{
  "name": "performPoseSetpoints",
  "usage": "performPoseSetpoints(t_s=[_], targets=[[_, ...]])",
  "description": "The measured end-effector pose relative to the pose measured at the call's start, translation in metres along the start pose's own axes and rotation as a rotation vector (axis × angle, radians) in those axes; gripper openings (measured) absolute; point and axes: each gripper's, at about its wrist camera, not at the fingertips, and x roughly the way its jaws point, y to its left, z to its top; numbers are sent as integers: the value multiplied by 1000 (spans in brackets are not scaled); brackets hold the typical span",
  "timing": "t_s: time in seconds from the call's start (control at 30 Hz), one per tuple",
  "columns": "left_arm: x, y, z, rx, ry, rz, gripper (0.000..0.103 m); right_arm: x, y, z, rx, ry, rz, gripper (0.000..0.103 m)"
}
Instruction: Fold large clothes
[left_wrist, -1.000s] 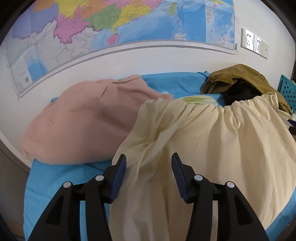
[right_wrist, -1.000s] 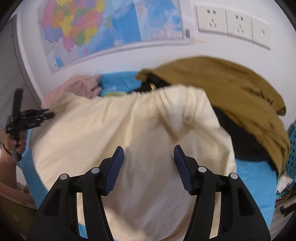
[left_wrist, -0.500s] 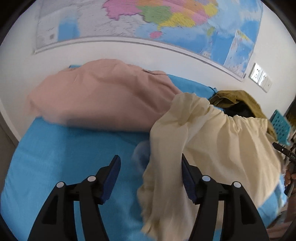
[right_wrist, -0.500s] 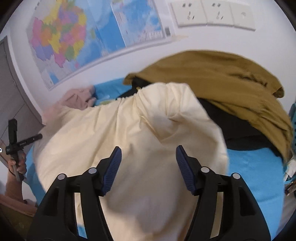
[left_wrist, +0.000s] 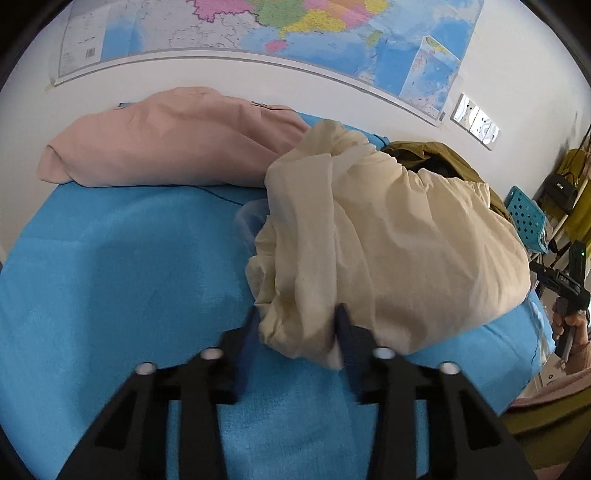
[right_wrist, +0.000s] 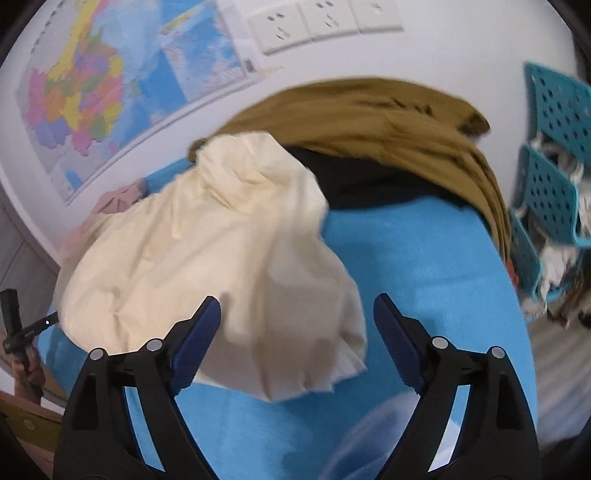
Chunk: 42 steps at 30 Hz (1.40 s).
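Observation:
A large cream garment lies crumpled in a heap on the blue cloth-covered table. It also shows in the right wrist view. My left gripper has its jaws on either side of the garment's near bunched edge, with cloth between the blurred fingers. My right gripper is open wide and empty, just above the garment's near right edge.
A pink garment lies at the back left by the wall. An olive-brown garment over a black one lies at the back right. Teal perforated baskets stand to the right. A wall map hangs behind.
The cream garment has dropped from a spread, held-up shape into a heap on the table. My left gripper has swung left, lowered and narrowed on its edge. My right gripper has opened wider.

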Motion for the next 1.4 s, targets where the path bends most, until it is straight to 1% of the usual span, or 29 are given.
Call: performPoseSetpoints(t_s=[0.03, 0.07, 0.1, 0.17, 0.2, 0.27, 0.3, 0.33, 0.37, 0.4, 0.43, 0.47, 0.53, 0.57, 0.6, 0.63, 0.67, 0.73, 0.77, 0.8, 0.83, 0.87, 0.9, 0.97, 1.03, 1.17, 1.2, 1.3, 1.4], targets=[[-1, 2, 0, -6, -4, 3, 25, 3, -3, -3, 21, 14, 30, 54], [-2, 5, 3, -14, -7, 1, 18, 7, -6, -4, 36, 28, 47, 34], [-5, 11, 7, -19, -16, 11, 13, 10, -6, -4, 36, 27, 50, 18], [-10, 19, 16, -32, -20, 23, 7, 4, -6, 3, 36, -11, 61, 12], [-16, 19, 22, -15, -28, 33, 7, -1, -5, 9, 33, -33, 61, 11], [-25, 18, 30, 13, -56, 59, 7, -11, -1, 21, 15, -85, 57, 10], [-31, 22, 31, 7, -81, 49, 7, -13, 1, 26, 11, -107, 48, 9], [-32, 28, 31, -17, -89, 48, 7, -12, 1, 28, 14, -109, 44, 9], [-29, 36, 28, -44, -80, 121, 0, -6, 1, 28, 10, -96, 36, 10], [-22, 44, 22, -64, -44, 134, 0, 5, -1, 26, 5, -56, 7, 15], [-18, 50, 17, -96, -28, 88, 0, 11, -3, 23, 17, -35, 1, 16], [-18, 54, 11, -131, -21, 33, 3, 15, -8, 18, 42, -19, 21, 22], [-24, 53, 1, -137, -40, -45, 16, 10, -17, 13, 78, -19, 26, 44], [-30, 48, -2, -116, -67, -48, 33, 4, -21, 11, 101, -31, 27, 55], [-33, 46, -4, -105, -80, -38, 46, -4, -26, 9, 124, -50, 41, 55], [-37, 44, -5, -94, -88, -47, 47, -9, -29, 8, 134, -56, 54, 56], [-38, 42, -6, -88, -86, -86, 47, -14, -31, 6, 142, -58, 76, 58], [-38, 36, -7, -67, -78, -105, 50, -18, -28, 0, 111, -41, 92, 57], [-34, 33, -7, -52, -67, -98, 51, -16, -25, -1, 88, -28, 77, 44], [-27, 29, -6, -44, -43, -80, 50, -10, -22, -4, 57, -10, 37, 14], [-18, 27, -4, -43, -22, -64, 50, -4, -24, -4, 60, 11, 9, 14], [-9, 24, -4, -38, 5, -42, 47, -2, -29, -4, 76, 14, 7, 13], [-3, 22, -3, -40, 23, -7, 47, 0, -34, -2, 107, 1, 27, 13], [0, 21, -4, -51, 36, 17, 47, 3, -34, 0, 119, 3, 24, 13], [0, 16, -5, -42, 33, 55, 47, 3, -27, 2, 74, -1, -12, 14], [0, -1, -3, 23, 34, 151, 45, -3, -19, 10, 14, -24, -53, 13], [0, -5, -3, 36, 37, 167, 43, -7, -17, 13, -1, -37, -64, 13], [-2, -10, -3, 53, 36, 192, 41, -8, -15, 17, -30, -56, -95, 13], [-2, -9, -3, 46, 34, 188, 40, 5, -19, 12, -22, 5, -97, 16]])
